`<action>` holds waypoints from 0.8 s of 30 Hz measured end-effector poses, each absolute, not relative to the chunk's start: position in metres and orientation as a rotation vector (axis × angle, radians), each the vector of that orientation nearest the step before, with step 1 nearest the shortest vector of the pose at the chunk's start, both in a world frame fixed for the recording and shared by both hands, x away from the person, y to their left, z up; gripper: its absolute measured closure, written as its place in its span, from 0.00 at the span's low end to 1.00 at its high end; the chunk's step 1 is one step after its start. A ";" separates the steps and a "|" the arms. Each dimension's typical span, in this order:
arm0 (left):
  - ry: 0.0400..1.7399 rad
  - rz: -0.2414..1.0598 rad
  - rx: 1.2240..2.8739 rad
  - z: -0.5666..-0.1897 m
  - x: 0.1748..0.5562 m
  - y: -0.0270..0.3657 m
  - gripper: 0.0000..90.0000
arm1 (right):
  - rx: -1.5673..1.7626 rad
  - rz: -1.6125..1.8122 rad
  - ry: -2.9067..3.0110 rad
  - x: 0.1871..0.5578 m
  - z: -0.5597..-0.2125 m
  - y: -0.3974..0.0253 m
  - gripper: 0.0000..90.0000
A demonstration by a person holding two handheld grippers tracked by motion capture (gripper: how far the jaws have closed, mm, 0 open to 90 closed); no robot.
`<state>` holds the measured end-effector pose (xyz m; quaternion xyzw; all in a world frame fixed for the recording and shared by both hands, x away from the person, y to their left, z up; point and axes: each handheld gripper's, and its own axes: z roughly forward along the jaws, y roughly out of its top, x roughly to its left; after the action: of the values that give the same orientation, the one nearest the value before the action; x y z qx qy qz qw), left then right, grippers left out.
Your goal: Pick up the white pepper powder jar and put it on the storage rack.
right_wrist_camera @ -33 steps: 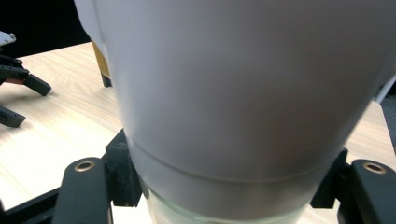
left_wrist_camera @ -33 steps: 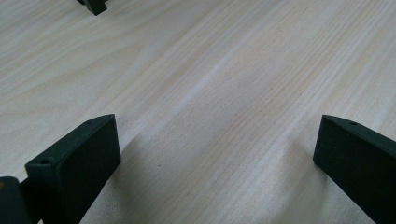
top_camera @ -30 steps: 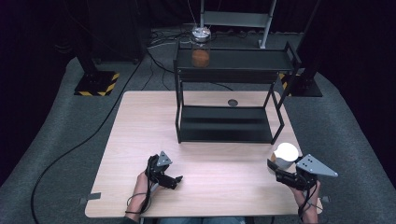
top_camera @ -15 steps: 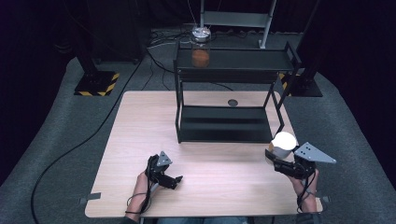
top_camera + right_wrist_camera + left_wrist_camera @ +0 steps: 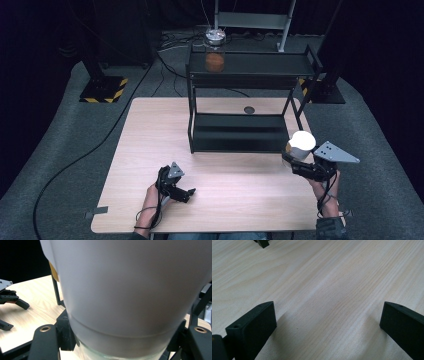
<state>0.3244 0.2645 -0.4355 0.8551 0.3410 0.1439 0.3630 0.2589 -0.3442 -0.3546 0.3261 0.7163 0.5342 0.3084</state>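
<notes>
While idle at the left, resting low on the worktop (image 5: 150,125): left gripper (image 5: 187,193), fingers (image 5: 252,327) spread wide around bare wood. Mid-scene, a black rack (image 5: 240,137), perhaps the destination. At the right, held raised just off the rack's corner: white-lidded jar (image 5: 300,144), clamped by the right gripper (image 5: 292,159), apparently below the lid, for carrying.
</notes>
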 end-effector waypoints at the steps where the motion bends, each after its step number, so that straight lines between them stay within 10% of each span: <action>1: 0.878 0.370 2.201 -0.435 0.324 0.264 0.00 | 0.859 1.414 1.894 0.261 -0.353 -0.344 0.33; 24: 0.882 0.372 2.200 -0.435 0.324 0.264 0.00 | 0.785 1.459 1.931 0.299 -0.314 -0.341 0.33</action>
<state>0.3239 0.2642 -0.4354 0.8546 0.3425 0.1444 0.3627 0.2988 -0.3411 -0.3141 0.2950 0.7252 0.5482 0.2942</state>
